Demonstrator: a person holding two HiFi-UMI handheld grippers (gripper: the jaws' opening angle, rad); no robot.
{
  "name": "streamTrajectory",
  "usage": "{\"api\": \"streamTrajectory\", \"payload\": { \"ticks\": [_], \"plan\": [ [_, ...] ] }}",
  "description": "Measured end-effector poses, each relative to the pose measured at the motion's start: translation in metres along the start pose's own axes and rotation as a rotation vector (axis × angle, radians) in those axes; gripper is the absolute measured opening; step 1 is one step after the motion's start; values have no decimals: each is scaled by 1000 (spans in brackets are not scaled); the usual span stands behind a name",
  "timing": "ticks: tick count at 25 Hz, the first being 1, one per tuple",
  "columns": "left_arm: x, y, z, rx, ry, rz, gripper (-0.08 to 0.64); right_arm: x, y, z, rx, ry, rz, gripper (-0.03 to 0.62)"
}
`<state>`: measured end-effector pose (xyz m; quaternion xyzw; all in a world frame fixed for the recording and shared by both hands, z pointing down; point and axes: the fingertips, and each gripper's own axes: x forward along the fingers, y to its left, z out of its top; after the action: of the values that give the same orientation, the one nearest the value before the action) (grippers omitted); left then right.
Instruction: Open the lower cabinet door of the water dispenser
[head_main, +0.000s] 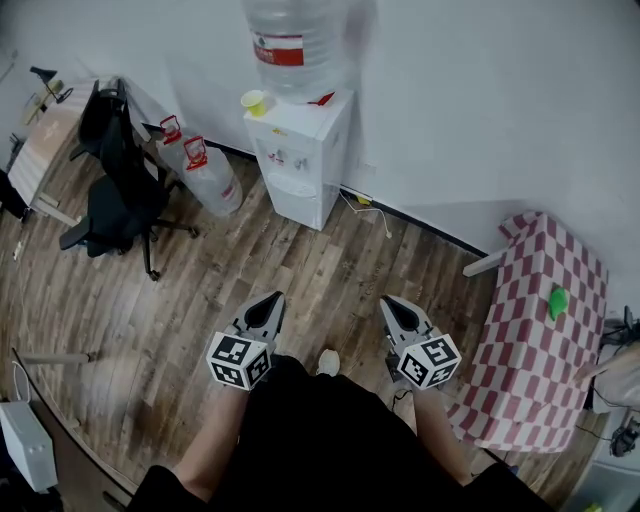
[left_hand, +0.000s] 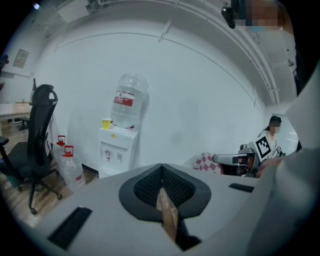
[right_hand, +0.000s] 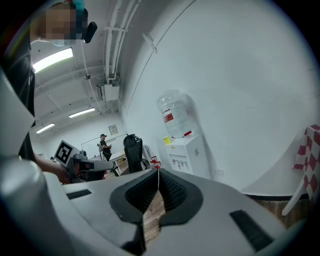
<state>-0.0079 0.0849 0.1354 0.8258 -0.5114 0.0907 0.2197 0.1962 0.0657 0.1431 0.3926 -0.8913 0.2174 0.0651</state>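
Both grippers closed, empty: left gripper (head_main: 277, 298), right gripper (head_main: 386, 300), over wood-plank floor (head_main: 300, 270). White wall (head_main: 480, 100) behind upright water dispenser (head_main: 300, 160), long axis vertical, front toward room.

Likely an office — swivel chair (head_main: 118, 208), desk (head_main: 45, 142), water dispenser (head_main: 302, 160), wood floor (head_main: 200, 300).

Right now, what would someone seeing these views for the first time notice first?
The white water dispenser with its big clear red-labelled bottle stands against the far wall, its lower cabinet door looking shut. Left of it two clear spare jugs with red caps stand by a black office chair; a red-and-white checked table sits at right. The left gripper and right gripper are shut, empty and well short of the dispenser.
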Motion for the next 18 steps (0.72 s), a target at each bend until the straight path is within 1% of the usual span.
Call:
{"api": "streamTrajectory", "payload": {
  "ticks": [5,10,12,14,18],
  "plan": [
    [8,8,-1,-26,18,25,12,13,-12,-3,17,39,9,21],
    [22,36,-6,-63,40,52,12,42,-13,-2,4,60,25,21],
    [35,47,-10,-70,53,38,12,57,-18,-3,4,72,23,21],
    [51,58,-12,-68,66,9,12,77,-27,-4,0,85,19,21],
    [94,90,-12,-41,87,-38,12,128,-51,-8,-9,94,8,21]
  ]
}}
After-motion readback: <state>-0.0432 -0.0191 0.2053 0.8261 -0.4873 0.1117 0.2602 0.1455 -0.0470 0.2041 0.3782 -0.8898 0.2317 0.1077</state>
